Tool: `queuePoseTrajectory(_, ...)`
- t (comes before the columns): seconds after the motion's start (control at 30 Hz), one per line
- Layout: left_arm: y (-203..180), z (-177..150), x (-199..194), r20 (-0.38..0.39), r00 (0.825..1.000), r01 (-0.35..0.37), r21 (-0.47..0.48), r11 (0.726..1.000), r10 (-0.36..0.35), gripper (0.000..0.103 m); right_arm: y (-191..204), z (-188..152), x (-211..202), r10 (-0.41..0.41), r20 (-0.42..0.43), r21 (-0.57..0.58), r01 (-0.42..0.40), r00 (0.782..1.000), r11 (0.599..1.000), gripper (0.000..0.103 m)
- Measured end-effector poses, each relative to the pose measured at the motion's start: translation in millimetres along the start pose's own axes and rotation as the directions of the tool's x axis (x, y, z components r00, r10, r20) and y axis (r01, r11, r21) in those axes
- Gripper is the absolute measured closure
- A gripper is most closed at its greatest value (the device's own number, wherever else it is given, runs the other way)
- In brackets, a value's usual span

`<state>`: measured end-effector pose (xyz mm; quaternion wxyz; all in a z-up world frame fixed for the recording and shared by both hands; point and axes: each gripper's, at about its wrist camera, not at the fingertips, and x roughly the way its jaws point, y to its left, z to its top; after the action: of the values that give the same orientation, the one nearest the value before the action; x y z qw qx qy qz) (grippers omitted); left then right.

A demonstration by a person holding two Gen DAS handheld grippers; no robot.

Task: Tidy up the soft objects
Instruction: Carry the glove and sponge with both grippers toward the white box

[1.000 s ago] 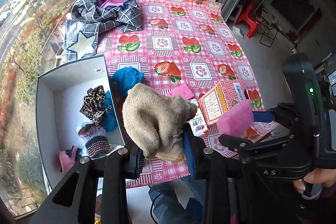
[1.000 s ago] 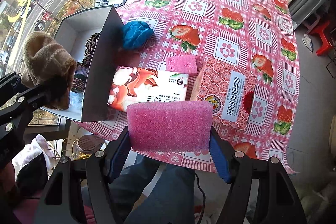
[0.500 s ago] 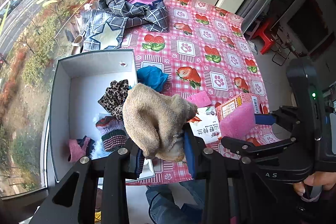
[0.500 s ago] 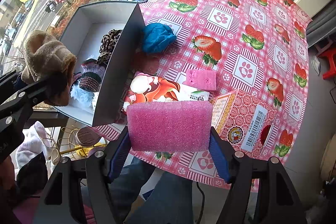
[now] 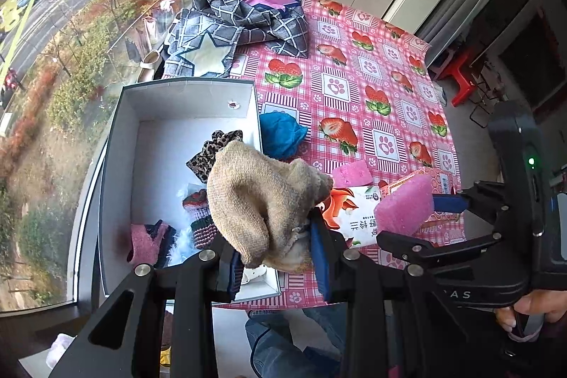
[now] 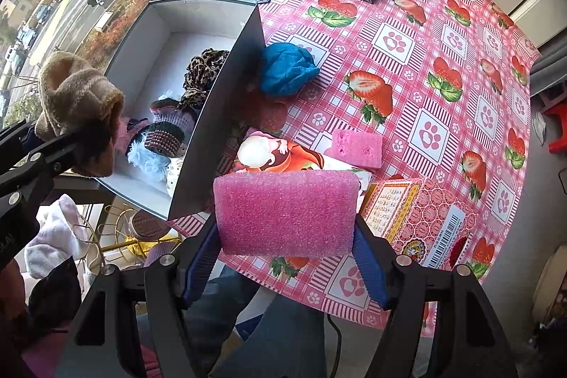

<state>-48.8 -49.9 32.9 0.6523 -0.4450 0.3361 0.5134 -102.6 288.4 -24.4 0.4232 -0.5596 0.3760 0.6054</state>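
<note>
My left gripper (image 5: 276,257) is shut on a tan knitted sock (image 5: 258,197) and holds it above the near end of the white box (image 5: 117,144). The sock also shows at the left of the right wrist view (image 6: 74,94). My right gripper (image 6: 283,257) is shut on a pink sponge (image 6: 287,211), held above the table's near edge; it shows in the left wrist view too (image 5: 404,211). The box (image 6: 219,116) holds a leopard scrunchie (image 5: 212,154), a striped knit piece (image 5: 200,218) and a pink sock (image 5: 145,240). A blue cloth (image 6: 287,69) and a second pink sponge (image 6: 354,147) lie on the table.
The table has a pink strawberry tablecloth (image 6: 425,66). A checked grey garment (image 5: 244,20) lies at the far end. A tissue pack (image 6: 280,154) and a red patterned carton (image 6: 421,222) lie near the front edge. A window runs along the left.
Both grippers have moved left and back from the table with their loads; the left one now hangs over the box's near end. Grips are unchanged.
</note>
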Motion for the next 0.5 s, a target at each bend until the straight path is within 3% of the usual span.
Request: queuePoseTrajectory(0.5, 22, -5, -5, 0.016, 1.0, -0.022, -0.072, 0.997, 0.023, 0.068, 21, 10, 1, -0.005, -0.004, -0.07, 0.004, 1.0, 0.998, 0.032)
